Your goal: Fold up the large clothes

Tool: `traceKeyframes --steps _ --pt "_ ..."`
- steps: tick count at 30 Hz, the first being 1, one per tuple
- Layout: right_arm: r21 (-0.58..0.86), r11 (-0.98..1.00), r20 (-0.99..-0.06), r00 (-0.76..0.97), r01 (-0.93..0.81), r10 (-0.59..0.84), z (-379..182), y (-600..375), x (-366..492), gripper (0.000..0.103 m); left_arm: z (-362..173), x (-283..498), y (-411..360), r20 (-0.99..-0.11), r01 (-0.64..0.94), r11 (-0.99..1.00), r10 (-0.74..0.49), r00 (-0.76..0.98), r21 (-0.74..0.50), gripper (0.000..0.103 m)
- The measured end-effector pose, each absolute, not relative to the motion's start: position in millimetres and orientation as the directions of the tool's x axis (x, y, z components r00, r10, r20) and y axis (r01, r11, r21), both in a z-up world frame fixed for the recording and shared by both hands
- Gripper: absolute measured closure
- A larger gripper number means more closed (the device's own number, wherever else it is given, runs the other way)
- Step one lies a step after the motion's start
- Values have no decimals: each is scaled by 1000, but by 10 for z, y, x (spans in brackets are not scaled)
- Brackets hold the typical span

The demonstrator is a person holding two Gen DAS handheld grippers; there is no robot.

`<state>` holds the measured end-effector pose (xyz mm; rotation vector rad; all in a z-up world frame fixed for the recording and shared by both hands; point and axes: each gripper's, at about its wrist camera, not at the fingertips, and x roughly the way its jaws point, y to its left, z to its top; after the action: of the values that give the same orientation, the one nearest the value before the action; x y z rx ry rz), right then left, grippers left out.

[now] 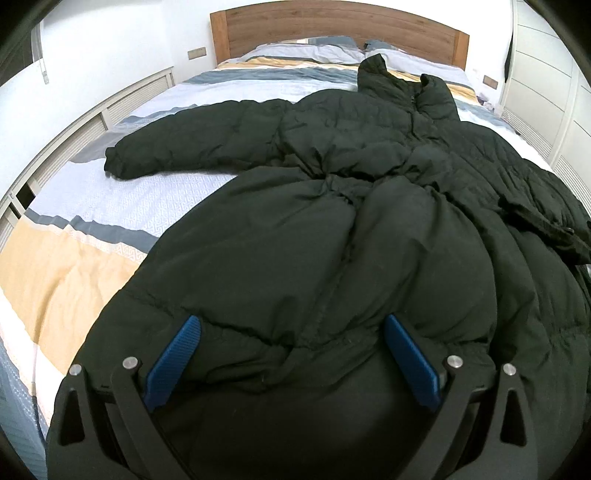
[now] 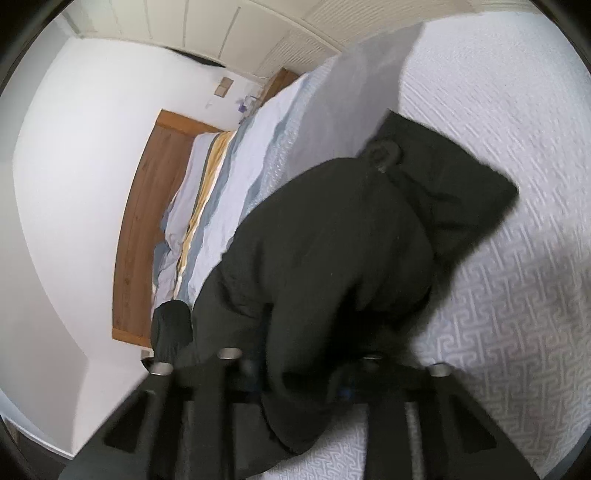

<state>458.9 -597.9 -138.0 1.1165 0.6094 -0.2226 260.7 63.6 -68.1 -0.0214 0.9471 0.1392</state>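
The hem of a dark puffer coat bulges up between the 2 blue pads of the left gripper, which stand wide apart with the fabric lying loosely between them; nothing is pinched there. Ahead of this tool the coat spreads front side up across the bed, its collar at the far end near the pillows and the wooden headboard. 1 sleeve reaches out ahead and to the left, flat on the striped bedcover, its cuff well clear of the coat's body. Off to the right, another part of the coat lies bunched and folded over the body, with a strap-like piece on top. White slatted panels line the wall to the left.

In the right wrist view, which is tilted and blurred, the right gripper has a thick wad of the same coat filling the space between its fingers. The pads are buried in the fabric, so the jaws look closed on it, though the blur hides the contact itself. From the tool the coat rises ahead to a gathered end with a small round dark fitting, lying on the white patterned bedcover. The headboard and a white wall lie to the left.
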Motion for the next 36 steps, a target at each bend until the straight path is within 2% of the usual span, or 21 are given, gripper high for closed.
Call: traceKeyframes --steps 4,10,19,28,36 --pt "719 545 -559 825 431 85 -1012 -5924 4545 92 -663 2597 650 -808 -126 991 101 580 33 2" --pt "612 699 -545 837 369 36 -412 -5599 4623 93 -584 2536 709 -797 -128 992 79 599 2 2" --pt "543 830 -475 862 129 176 220 -4651 4795 93 -423 2375 968 -770 -159 986 63 635 -50 2" --pt "509 859 -498 796 -54 345 165 -3535 4864 92 -281 2183 1340 -750 -202 974 60 658 -99 2" --pt "353 920 -645 668 -170 371 -303 -2430 4786 92 -223 2021 1586 -747 -221 969 63 662 -114 2"
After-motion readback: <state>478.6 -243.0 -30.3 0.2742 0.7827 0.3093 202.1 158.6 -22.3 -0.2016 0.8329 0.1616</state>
